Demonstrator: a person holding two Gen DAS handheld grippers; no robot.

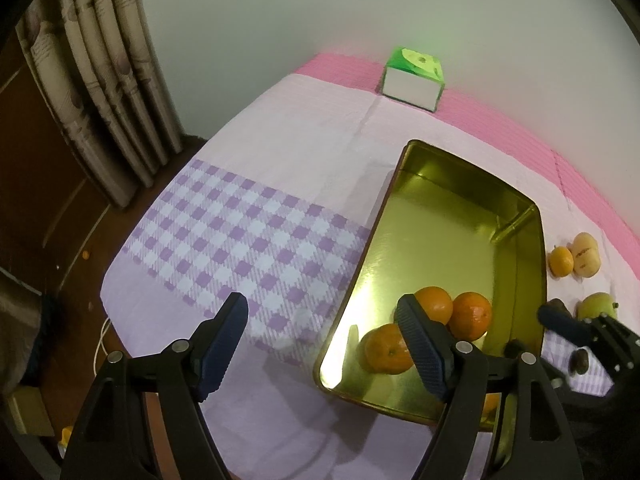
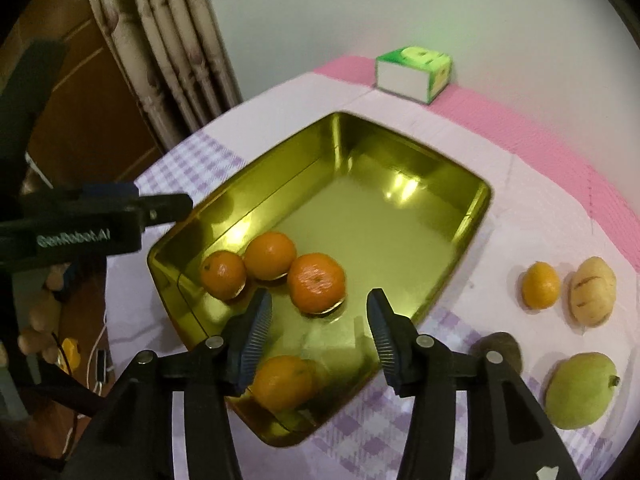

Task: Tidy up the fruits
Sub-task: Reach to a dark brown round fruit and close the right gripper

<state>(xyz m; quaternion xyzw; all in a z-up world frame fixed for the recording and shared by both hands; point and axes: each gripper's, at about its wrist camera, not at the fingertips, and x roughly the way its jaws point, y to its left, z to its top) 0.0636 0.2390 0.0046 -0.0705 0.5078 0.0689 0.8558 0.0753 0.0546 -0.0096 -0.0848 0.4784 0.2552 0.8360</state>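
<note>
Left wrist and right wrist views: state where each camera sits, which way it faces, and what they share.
Left wrist: above the table's left side, looking forward over the checked cloth; its own open left gripper shows, with the right gripper at the right edge.
Right wrist: above the gold tray's near end, looking down into it; its own open gripper frames the oranges, with the other gripper at the left edge.
Shared: tray, oranges, green box, loose fruit right of the tray.

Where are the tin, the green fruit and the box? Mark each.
tin [image 2: 404, 236]: right wrist view, bare floor of the tin.
green fruit [image 2: 580, 390]: right wrist view, middle of its skin.
box [image 2: 402, 76]: right wrist view, its white side face.
</note>
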